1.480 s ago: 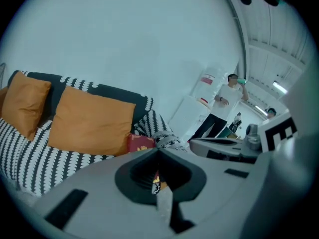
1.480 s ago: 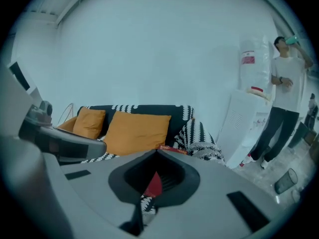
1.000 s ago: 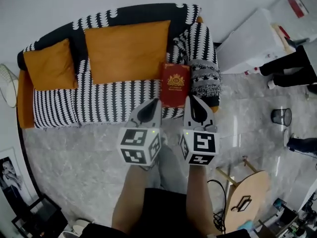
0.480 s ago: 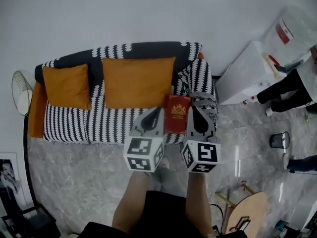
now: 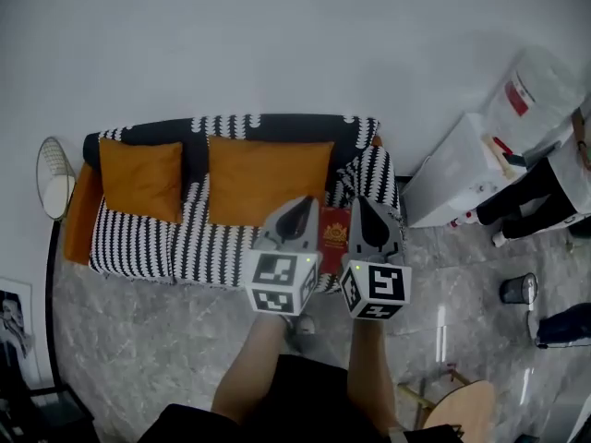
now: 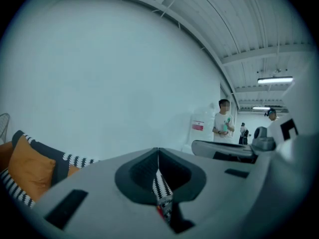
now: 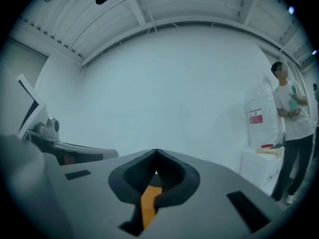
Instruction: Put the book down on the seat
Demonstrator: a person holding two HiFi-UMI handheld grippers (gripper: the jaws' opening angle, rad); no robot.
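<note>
I count one red book [image 5: 333, 235], lying flat on the right end of the sofa [image 5: 148, 247] seat, beside its striped armrest. Two orange cushions lean on the sofa's back: a smaller cushion [image 5: 140, 179] left, a larger cushion [image 5: 268, 181] mid-sofa. My two grippers, left gripper [image 5: 297, 214] and right gripper [image 5: 364, 218], hang before the sofa's front edge, each with jaws pressed together, empty.
</note>
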